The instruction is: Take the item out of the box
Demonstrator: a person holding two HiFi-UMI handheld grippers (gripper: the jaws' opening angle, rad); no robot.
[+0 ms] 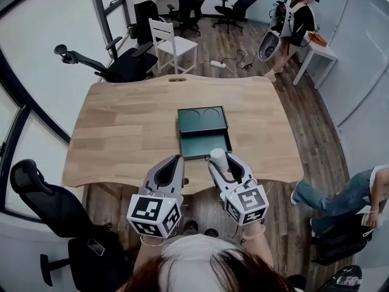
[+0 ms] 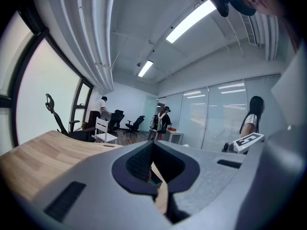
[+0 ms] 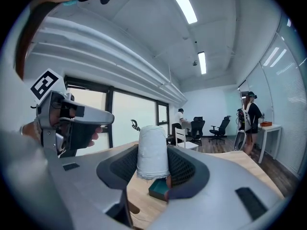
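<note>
I am holding my left gripper (image 1: pixel 175 161) and right gripper (image 1: pixel 227 161) side by side over the near edge of the wooden surface (image 1: pixel 121 132), with only a narrow gap between them. Just ahead, the open green box (image 1: pixel 205 145) is blocking the middle, while the wood on either side of it is lying open. A white cylinder (image 3: pixel 152 152) is filling my right fingers (image 3: pixel 184 169). A black office chair (image 1: pixel 124 66) and a white chair (image 1: pixel 173 41) are crowding the far edge.

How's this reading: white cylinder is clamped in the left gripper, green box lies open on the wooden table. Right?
Wrong gripper. The white cylinder is clamped in the right gripper, as the right gripper view shows; the left gripper has its jaws together on nothing. The green box does lie open on the wooden table.
</note>
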